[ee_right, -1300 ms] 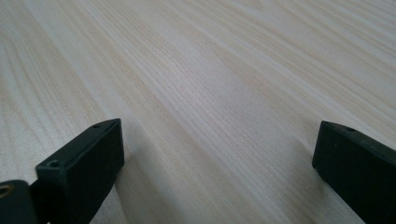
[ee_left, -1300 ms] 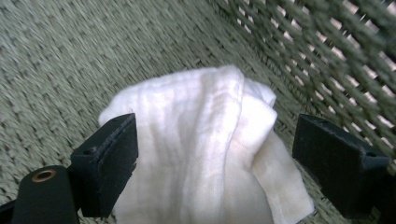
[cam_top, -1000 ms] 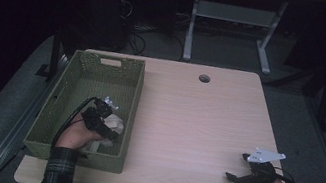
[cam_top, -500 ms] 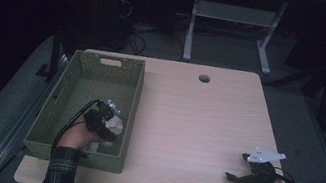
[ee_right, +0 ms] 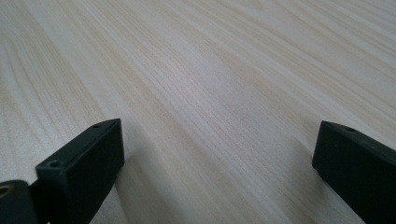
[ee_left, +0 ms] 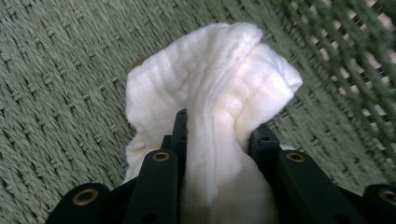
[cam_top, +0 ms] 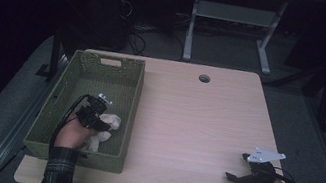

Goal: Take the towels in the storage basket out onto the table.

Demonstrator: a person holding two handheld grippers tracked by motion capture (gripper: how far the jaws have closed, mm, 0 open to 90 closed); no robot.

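Observation:
A crumpled white cloth [cam_top: 110, 124] lies in the near end of the green woven basket [cam_top: 135, 98] at the table's left. My left gripper [cam_top: 101, 117] reaches down into the basket. Its jaws have just been closing, and the cloth is between them. In the left gripper view the cloth [ee_left: 210, 79] is bunched into a fold and squeezed between the two black fingers [ee_left: 179, 128] of the left gripper [ee_left: 219, 128]. My right gripper [cam_top: 237, 167] rests at the table's near right with its jaws wide apart. Bare wood lies between the jaws of the right gripper [ee_right: 219, 149].
The light wooden table [cam_top: 196, 123] has a round cable hole [cam_top: 204, 78] near its far edge. The basket's far end has a handle cutout [cam_top: 109, 62]. Beyond the table stand a desk frame [cam_top: 228, 27] and cables on a dark floor.
The left gripper has stayed over the cloth in the basket, and its jaws have drawn in onto the cloth. The right hand has not moved.

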